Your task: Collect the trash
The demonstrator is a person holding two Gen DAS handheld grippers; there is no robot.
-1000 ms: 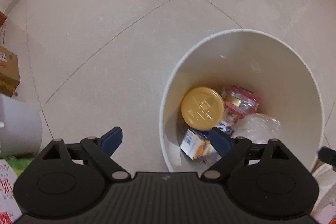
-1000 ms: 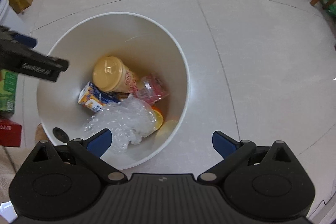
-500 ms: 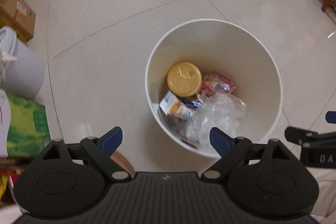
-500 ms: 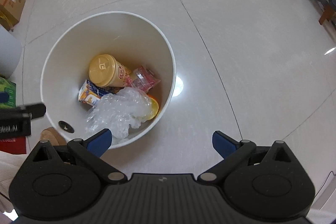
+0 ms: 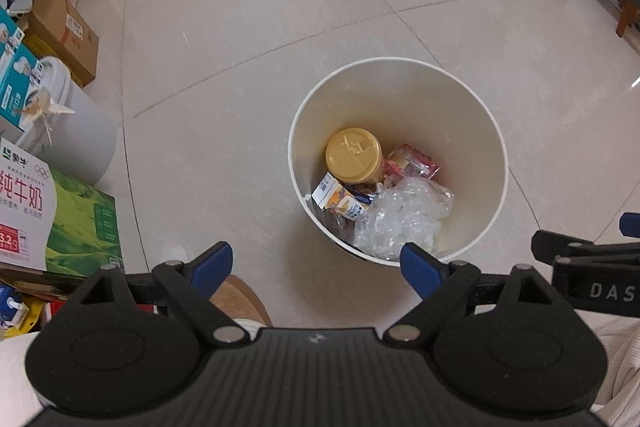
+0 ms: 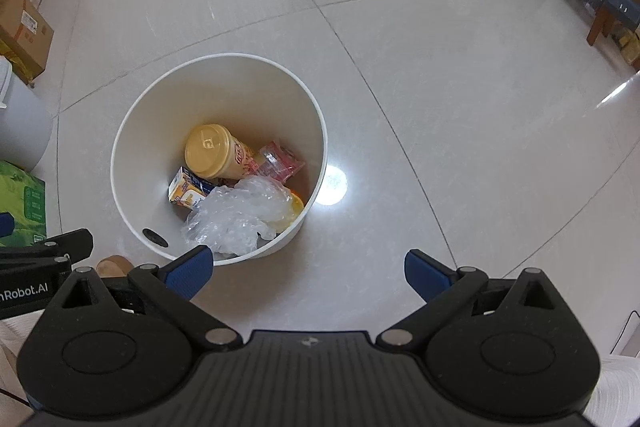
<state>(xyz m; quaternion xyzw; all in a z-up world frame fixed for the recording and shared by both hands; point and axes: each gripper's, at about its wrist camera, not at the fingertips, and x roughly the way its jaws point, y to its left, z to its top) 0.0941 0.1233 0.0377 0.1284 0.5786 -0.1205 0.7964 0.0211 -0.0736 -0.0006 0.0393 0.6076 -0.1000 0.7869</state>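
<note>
Presently both tools are held high above a white bin (image 5: 494,147) that stands on the tiled floor (image 5: 248,39), and neither is occupied: the left tool (image 5: 316,265) is seen with its blue-tipped fingers spread wide and nothing between them, and the right tool (image 6: 308,267) is likewise fully parted and empty. The trash is found inside the bin: a yellow-lidded cup (image 5: 354,155) lies against a small carton (image 5: 340,199), a red wrapper (image 5: 412,165) is tucked beside the cup, and a crumpled clear plastic bag (image 5: 404,217) is heaped over the near side. No loose litter can be made out on the open floor around the bin, so the collecting is judged to be finished or nearly so. If anything more is to be gathered, the cluttered left edge is better searched, where a green milk box (image 5: 80,223) and a cardboard box (image 5: 66,27) are stacked beside a pale grey container (image 5: 80,135); whether any of that counts as trash cannot be told. For a clean step, the tools are best kept apart from each other, lowered squarely over one item with the fingers wide, and closed only once the item is straddled. A foot (image 6: 112,265) is seen just beside the bin and should be kept clear of it.
</note>
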